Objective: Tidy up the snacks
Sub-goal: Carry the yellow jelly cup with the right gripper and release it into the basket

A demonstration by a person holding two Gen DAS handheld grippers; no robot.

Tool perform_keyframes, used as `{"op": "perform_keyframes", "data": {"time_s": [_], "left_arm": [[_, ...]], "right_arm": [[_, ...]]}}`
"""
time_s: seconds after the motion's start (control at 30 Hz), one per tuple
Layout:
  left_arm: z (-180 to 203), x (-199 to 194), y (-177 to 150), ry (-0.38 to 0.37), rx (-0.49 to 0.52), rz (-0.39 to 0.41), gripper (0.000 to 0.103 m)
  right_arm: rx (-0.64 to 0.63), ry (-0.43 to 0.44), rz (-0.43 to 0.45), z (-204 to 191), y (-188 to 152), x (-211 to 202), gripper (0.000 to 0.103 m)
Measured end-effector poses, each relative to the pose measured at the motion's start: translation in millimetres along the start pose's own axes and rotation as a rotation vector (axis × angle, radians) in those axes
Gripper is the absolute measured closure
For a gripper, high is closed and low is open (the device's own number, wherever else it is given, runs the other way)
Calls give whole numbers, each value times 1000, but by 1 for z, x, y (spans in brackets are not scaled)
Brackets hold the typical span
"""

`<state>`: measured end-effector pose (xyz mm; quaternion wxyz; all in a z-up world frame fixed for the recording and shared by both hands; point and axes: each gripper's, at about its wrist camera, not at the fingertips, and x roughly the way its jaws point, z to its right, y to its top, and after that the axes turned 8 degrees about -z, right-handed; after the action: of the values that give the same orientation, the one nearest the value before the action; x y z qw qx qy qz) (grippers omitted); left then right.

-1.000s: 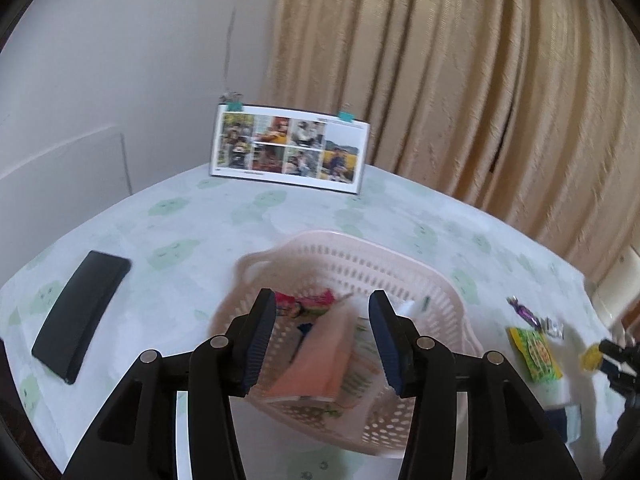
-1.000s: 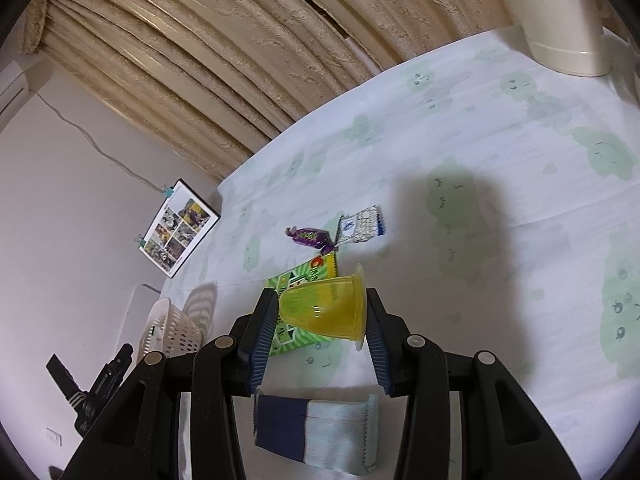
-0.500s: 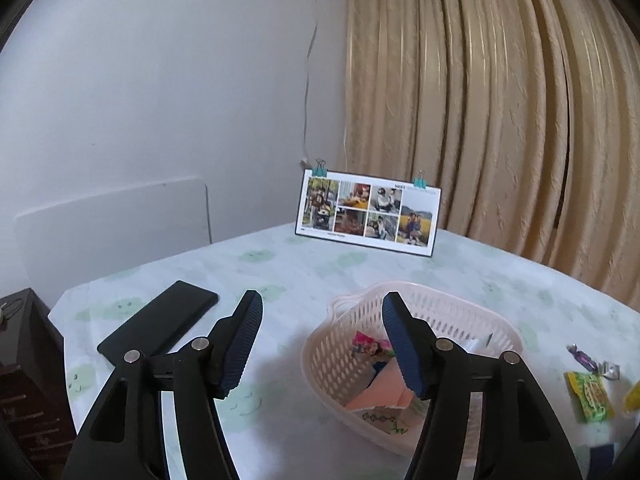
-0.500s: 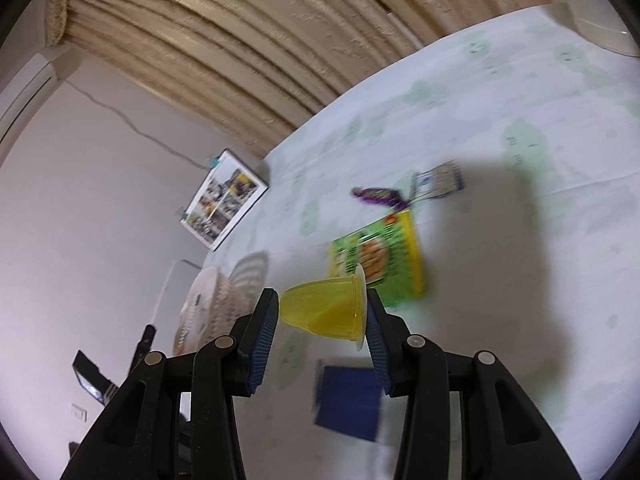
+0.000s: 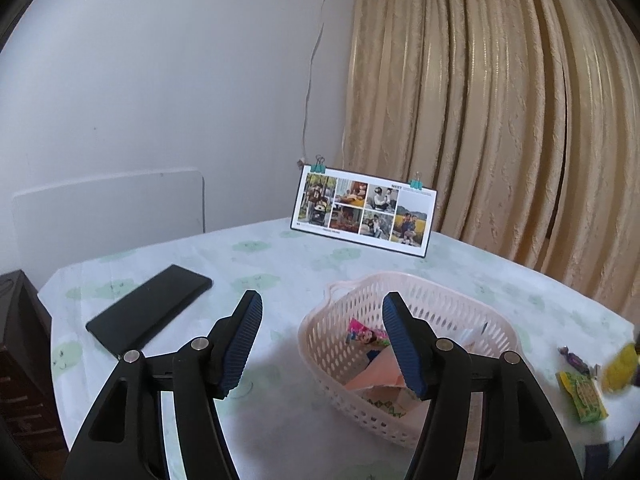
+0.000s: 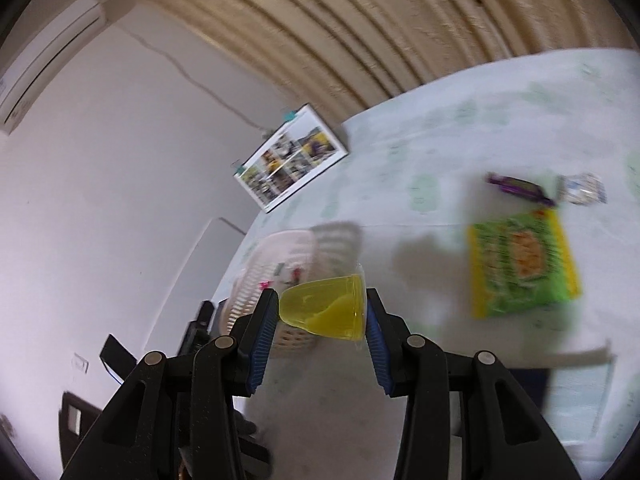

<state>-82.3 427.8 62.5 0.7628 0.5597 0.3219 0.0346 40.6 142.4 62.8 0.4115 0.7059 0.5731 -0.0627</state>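
Note:
A pale pink basket (image 5: 448,312) sits on the table and holds several snack packets, one of them salmon-coloured (image 5: 380,372). My left gripper (image 5: 322,342) hovers open just left of it, nothing between its fingers. My right gripper (image 6: 322,312) is shut on a yellow jelly cup (image 6: 326,308), held sideways above the table, with the basket (image 6: 272,264) beyond it to the left. The same cup shows blurred at the right edge of the left wrist view (image 5: 620,366). A green snack packet (image 6: 524,262), a purple candy (image 6: 518,188) and a small clear packet (image 6: 582,190) lie on the cloth.
A photo calendar (image 5: 364,210) stands at the table's far edge before beige curtains. A black flat case (image 5: 150,312) lies left of the basket. A dark blue packet (image 6: 528,384) lies near the right gripper. The green packet (image 5: 584,396) and purple candy (image 5: 574,360) lie right of the basket.
The left gripper let the salmon packet drop into the basket, opened and drew back to the left. The right gripper has carried the yellow jelly cup up and toward the basket.

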Motion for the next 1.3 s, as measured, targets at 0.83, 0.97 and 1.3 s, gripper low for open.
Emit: {"op": "perform_keyframes", "data": {"time_s": [0.83,0.97,1.3], "left_arm": [[-15,10,0,-34,-84,-54,40],[-15,10,0,-35,-83,-55,40],[-10,7,-2,-35,-65,-42,40]], "right_arm": [[-131,-65,-87,-64,20,104,47],[-137,-85,-59,-59,18,98,48],[-112,-113,-25,-38,4,79,48]]}}
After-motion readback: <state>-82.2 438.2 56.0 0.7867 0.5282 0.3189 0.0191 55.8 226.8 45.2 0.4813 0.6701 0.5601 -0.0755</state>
